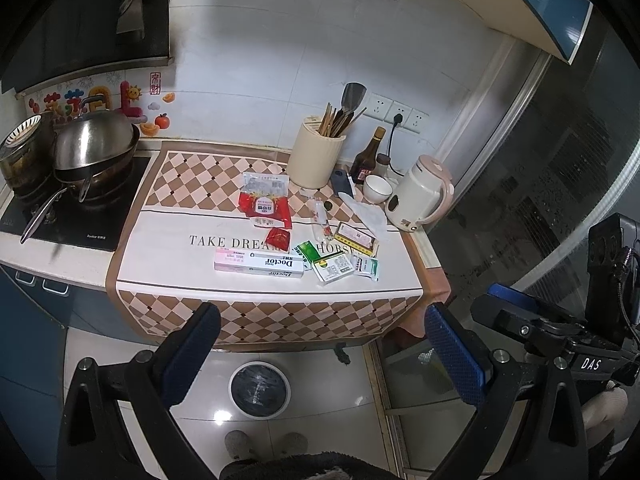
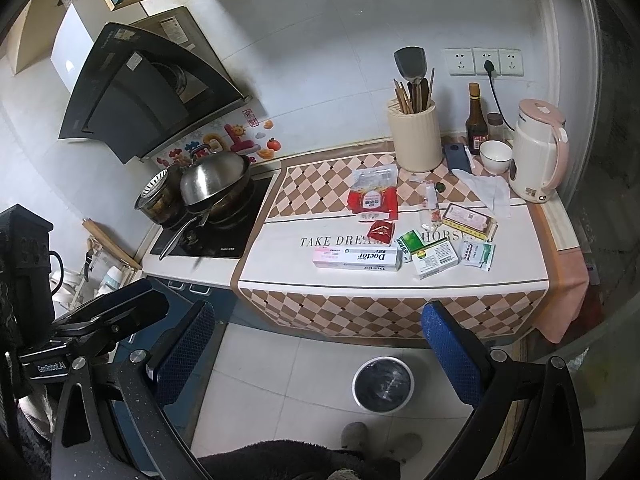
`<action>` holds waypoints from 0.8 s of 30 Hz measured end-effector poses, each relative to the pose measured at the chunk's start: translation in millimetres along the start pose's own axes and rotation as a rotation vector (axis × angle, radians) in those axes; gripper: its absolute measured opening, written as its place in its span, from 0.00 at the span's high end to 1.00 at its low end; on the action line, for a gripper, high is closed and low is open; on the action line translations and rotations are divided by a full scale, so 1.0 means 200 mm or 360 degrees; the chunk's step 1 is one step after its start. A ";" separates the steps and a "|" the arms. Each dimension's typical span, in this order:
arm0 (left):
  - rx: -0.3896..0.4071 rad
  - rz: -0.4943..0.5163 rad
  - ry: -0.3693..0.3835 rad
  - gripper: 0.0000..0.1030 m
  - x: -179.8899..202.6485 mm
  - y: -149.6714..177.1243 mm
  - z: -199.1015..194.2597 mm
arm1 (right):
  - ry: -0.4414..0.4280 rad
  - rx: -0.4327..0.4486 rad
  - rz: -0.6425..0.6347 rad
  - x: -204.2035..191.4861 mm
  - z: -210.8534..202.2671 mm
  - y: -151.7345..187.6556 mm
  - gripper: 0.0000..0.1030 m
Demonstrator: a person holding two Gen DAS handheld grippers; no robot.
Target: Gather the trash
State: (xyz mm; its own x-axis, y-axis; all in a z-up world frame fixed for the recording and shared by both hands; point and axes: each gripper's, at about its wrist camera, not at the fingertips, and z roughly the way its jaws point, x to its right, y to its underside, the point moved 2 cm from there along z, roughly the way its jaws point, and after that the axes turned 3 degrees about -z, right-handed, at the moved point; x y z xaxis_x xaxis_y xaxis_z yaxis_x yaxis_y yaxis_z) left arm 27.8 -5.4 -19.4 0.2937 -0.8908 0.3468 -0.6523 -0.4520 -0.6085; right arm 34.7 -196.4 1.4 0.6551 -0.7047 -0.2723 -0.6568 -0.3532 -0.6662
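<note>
The left tool (image 1: 320, 344) is hovering back from the table's (image 1: 168, 268) front edge, above the floor, with its 2 blue-padded fingers (image 1: 454, 354) spread wide and nothing between them. The right tool (image 2: 318, 350) is hanging in a matching pose, level and pointing toward the table, its jaws also standing wide apart and holding nothing. Each tool is showing at the edge of the other's view, so the 2 are sitting side by side.

Directly below and between the fingers, a round white trash bin (image 1: 259, 390) lined with a black bag is standing on the tiled floor, just in front of the table.

Beyond the tools, the trash is lying scattered on the checkered tablecloth (image 1: 240, 320). Nearest the front edge, a pink-and-white toothpaste box (image 1: 259, 264) is lying flat, with a green-and-white medicine box (image 1: 332, 267) and a small green sachet (image 1: 366, 267) just to its right. A small red packet (image 1: 279, 239) is lying behind the toothpaste box, and a larger red snack bag (image 1: 265, 205) is sitting farther back. A crumpled white tissue (image 1: 368, 214) is lying beside a pink-and-cream kettle (image 1: 420, 194) at the right rear. A cream utensil holder (image 1: 314, 158) is standing behind, and pans (image 1: 94, 160) are resting on the stove at the left.
</note>
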 end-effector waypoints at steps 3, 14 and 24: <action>0.0000 0.0001 0.0003 0.00 -0.01 -0.01 0.00 | -0.0009 -0.0010 -0.0004 -0.01 -0.01 0.01 0.00; -0.0001 0.0007 0.0006 0.00 0.00 0.01 -0.01 | -0.0027 -0.0027 -0.0008 -0.01 0.00 -0.03 0.00; -0.0005 0.0020 0.0019 0.00 0.00 0.02 -0.04 | -0.0046 -0.0030 -0.0001 -0.01 -0.01 -0.03 0.00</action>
State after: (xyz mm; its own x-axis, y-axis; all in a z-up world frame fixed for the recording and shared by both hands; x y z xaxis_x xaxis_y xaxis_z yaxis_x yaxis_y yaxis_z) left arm 20.0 -6.4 -16.3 0.2771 -0.8959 0.3474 -0.6581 -0.4404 -0.6108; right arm 36.3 -194.3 7.1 0.6661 -0.6865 -0.2918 -0.6629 -0.3654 -0.6535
